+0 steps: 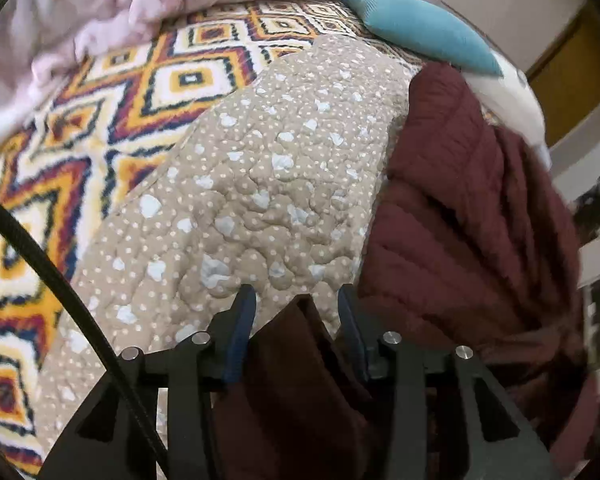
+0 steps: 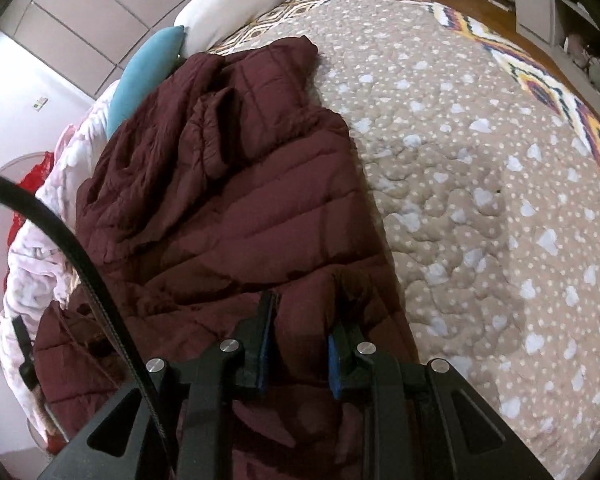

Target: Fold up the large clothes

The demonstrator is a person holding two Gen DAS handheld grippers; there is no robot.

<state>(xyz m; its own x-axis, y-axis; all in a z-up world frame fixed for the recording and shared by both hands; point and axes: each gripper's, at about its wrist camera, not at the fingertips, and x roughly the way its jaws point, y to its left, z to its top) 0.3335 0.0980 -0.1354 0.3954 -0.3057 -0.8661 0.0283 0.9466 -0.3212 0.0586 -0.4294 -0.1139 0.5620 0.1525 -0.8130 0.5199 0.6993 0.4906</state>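
Both of your grippers hold the same maroon quilted jacket [image 2: 236, 200], which lies on the bed over a beige dotted quilt [image 2: 460, 160].

Your right gripper [image 2: 304, 320] has its jaws clenched on a bunched fold at the jacket's near edge. From there the jacket's long axis runs straight away from you toward the teal pillow [image 2: 148, 76], and the open quilt lies off to the right.

Your left gripper [image 1: 296, 308] has a flap of the same fabric between its jaws. They look only loosely closed on it, with a gap on either side.

In the left wrist view the rest of the jacket [image 1: 472, 208] drapes away to the right and the quilt [image 1: 268, 168] lies ahead, so I judge the fold goes lengthwise, with the near edge carried toward the pillow end.
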